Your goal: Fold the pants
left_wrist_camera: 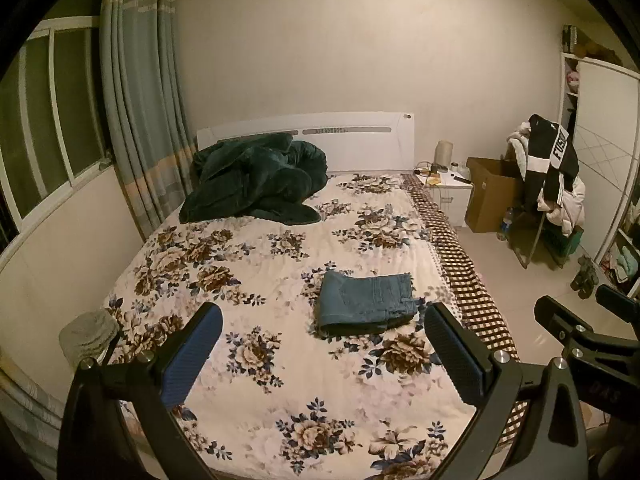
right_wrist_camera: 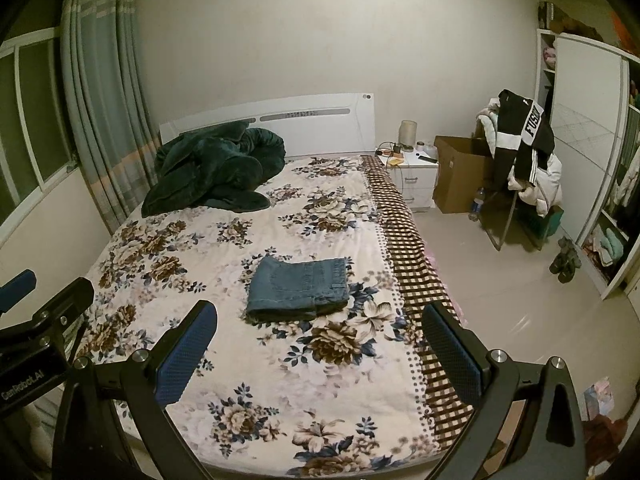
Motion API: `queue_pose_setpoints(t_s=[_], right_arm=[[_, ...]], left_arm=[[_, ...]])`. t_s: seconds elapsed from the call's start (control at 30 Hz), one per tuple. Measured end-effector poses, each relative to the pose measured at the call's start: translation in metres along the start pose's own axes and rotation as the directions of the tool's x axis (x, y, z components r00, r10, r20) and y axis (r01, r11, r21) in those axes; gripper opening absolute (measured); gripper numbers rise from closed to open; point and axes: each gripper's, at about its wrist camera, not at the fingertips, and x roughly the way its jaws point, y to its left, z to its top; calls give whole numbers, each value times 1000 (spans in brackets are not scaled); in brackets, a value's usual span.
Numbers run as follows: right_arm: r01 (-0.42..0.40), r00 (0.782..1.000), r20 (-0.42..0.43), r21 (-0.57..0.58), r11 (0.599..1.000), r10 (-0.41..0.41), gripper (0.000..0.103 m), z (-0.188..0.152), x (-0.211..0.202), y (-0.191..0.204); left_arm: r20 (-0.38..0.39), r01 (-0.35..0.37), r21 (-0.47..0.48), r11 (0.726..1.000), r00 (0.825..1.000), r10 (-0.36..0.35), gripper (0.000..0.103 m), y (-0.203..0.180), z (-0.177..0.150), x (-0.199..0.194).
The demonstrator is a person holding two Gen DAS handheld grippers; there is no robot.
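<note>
folded blue denim pants lying as a compact rectangular stack on the floral bedspread, toward the right half of the bed, near the checked border strip. left gripper held above the near end of the bed, 2 blue-padded fingers spread wide apart, gripping nothing; pants seen just beyond and between the fingertips, closer to the right one, not touching. right gripper likewise spread wide with nothing held, pants ahead between its fingers, nearer the left one, apart from both. dark green blanket heaped by the headboard. nightstand, cardboard box and clothes-draped chair across the floor to the right.
</note>
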Motion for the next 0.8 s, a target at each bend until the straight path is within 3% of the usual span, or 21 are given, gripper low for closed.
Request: queue_pose_setpoints(t_s=[0.8], right_arm=[[3, 1000, 11, 6, 1000, -3, 103, 1, -4, 15]], left_arm=[[12, -4, 5, 1000, 1000, 4, 103, -3, 5, -1]])
